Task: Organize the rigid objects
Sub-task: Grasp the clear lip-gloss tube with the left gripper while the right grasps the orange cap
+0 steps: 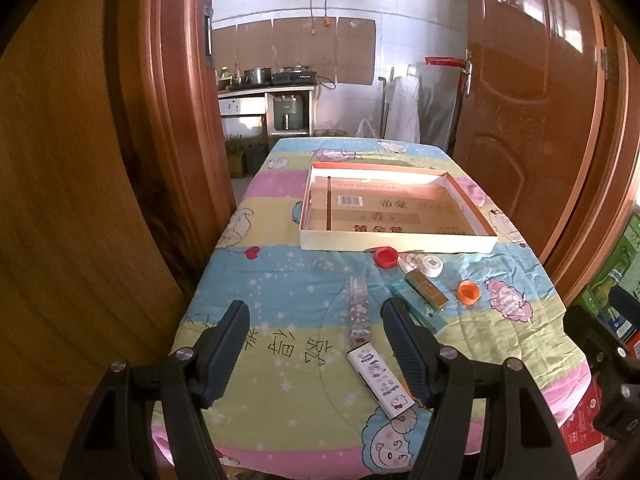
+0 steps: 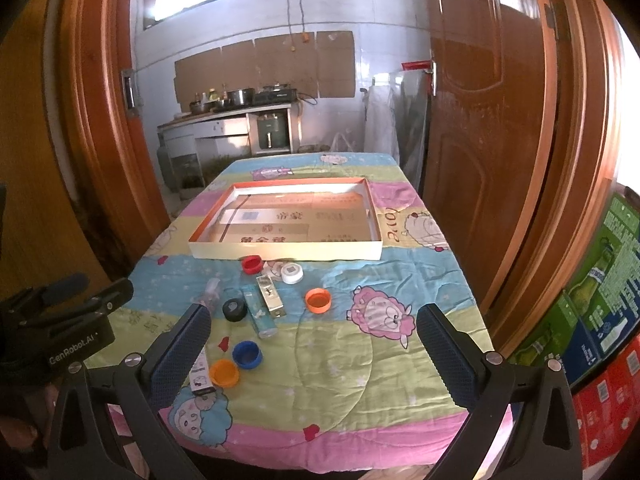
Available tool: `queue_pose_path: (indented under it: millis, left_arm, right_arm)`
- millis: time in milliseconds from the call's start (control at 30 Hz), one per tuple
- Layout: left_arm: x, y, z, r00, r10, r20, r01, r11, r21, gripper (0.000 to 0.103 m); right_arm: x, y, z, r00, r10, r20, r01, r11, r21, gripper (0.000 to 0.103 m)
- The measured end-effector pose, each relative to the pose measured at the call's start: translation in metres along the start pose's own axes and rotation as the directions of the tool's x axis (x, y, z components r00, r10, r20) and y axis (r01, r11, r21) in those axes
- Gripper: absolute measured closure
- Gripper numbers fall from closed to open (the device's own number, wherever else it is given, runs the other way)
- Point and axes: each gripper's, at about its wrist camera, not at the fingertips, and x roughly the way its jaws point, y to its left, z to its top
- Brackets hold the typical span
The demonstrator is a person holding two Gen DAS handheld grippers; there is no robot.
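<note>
Nothing is sorted yet, by my reading: the shallow cardboard tray (image 2: 288, 251) toward the bench's far edge holds none of the loose pieces. Slim rigid boxes (image 2: 260, 312) and round plastic caps (image 2: 318, 300) lie scattered on the quilted cloth (image 2: 400, 380) nearer the front edge. Left tongs (image 1: 314, 354) and right tongs (image 2: 314, 354) hang spread, gripping nothing.

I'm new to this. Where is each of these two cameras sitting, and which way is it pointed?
Left wrist view: rides on the left gripper, looking forward over the table at the shallow box; its two open fingers show, and the right gripper at the right edge.
Right wrist view: rides on the right gripper, facing the same way from further right; its open fingers show, and the left gripper at the left edge.
Shared: box, red cap, white cap, kitchen doorway.
</note>
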Motion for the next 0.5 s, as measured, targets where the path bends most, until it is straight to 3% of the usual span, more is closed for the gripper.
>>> queue_pose_path:
  millis: [300,500]
  left_arm:
    - [0.02,0.0,-0.003,0.999,-0.009,-0.037,0.009,1.0,0.011,0.033]
    - [0.054,-0.005,-0.004,0.995,-0.036,-0.096,0.038,0.999,0.021,0.033]
  right_arm:
    - [0.017,-0.004,-0.003,0.999,-0.009,-0.035,0.009,1.0,0.009,0.0]
    - [0.035,-0.01,-0.007,0.997,-0.017,-0.07,0.019,1.0,0.022,0.0]
